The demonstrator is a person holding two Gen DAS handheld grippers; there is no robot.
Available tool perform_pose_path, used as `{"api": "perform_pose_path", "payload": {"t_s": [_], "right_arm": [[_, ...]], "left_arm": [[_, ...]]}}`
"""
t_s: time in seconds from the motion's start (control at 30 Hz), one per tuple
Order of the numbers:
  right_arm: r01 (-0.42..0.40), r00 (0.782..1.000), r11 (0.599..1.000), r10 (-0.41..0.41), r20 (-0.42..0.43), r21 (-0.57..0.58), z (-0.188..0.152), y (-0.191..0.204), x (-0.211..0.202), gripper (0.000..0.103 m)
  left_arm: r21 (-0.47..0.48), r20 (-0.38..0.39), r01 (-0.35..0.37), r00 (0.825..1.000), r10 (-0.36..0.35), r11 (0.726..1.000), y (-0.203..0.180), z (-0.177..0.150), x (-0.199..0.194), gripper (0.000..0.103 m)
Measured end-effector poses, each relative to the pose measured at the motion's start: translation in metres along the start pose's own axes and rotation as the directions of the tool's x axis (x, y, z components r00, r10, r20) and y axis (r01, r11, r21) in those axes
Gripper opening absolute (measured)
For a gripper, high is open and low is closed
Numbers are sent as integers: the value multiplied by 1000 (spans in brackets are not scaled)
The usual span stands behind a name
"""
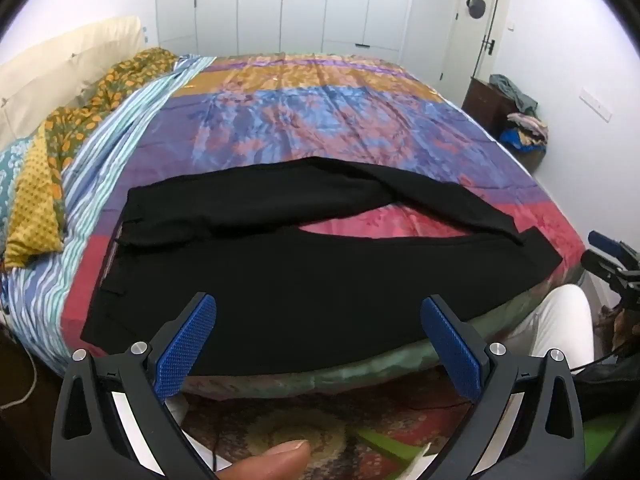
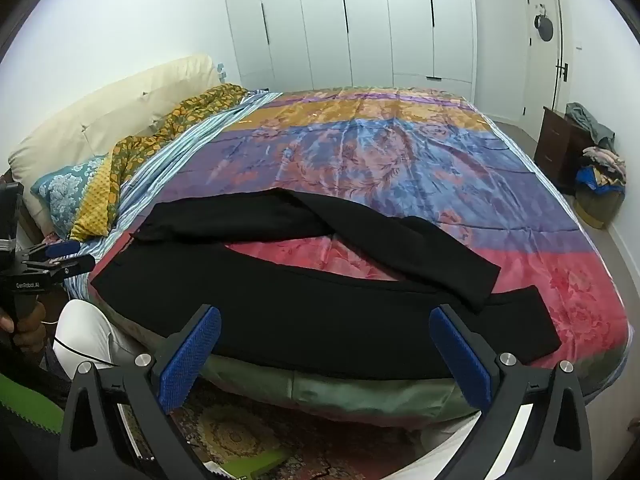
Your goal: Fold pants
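Pants lie spread on the bed, legs apart. Both the left gripper and the right gripper hover wide open, empty. Near edge probably overhangs; a one-layer pinch could drag them off.

Bright, even room light with heavy fisheye bending in both of your wrist views.

You had soft white light from overhead; the walls bloomed almost blown-out toward 12 and 2 o'clock. The satin bedspread threw mild sheen along its creases, while the black pants swallowed detail and read as a flat dark mass. Shadows were faint, deepest under the bed edge at 6 o'clock. Straight wardrobe doors bowed outward, black vignette cut the corners, and your thumb near 6 o'clock looked soft and out of focus.
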State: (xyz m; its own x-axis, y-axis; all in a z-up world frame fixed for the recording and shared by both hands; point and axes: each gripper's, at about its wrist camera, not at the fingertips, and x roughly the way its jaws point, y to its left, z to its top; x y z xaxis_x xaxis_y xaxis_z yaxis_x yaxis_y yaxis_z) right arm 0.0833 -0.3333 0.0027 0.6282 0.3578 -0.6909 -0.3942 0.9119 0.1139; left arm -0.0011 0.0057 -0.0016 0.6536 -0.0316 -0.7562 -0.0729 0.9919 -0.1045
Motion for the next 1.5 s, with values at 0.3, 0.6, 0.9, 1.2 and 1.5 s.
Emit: {"api": "perform_pose_path", "payload": {"t_s": [0.3, 0.6, 0.9, 1.2, 1.5], "right_arm": [[-5, 1000, 999, 4, 28, 46, -6, -15, -4, 103], [-26, 1000, 996, 26, 1, 84, -9, -11, 3, 103], [-18, 999, 996, 21, -30, 82, -13, -7, 7, 103], [-11, 998, 997, 15, -53, 73, -14, -5, 13, 103], [-13, 998, 998, 16, -58, 68, -15, -2, 14, 103]], "left_arm": [[-1, -9, 12, 1000, -12, 1000, 0, -3, 1, 102], [5, -12, 12, 1000, -12, 1000, -4, -4, 3, 102], [7, -13, 16, 1000, -16, 1000, -4, -5, 3, 102], [10, -20, 14, 1000, -14, 1000, -6, -7, 4, 102], [7, -27, 13, 1000, -13, 1000, -6, -10, 6, 102]]}}
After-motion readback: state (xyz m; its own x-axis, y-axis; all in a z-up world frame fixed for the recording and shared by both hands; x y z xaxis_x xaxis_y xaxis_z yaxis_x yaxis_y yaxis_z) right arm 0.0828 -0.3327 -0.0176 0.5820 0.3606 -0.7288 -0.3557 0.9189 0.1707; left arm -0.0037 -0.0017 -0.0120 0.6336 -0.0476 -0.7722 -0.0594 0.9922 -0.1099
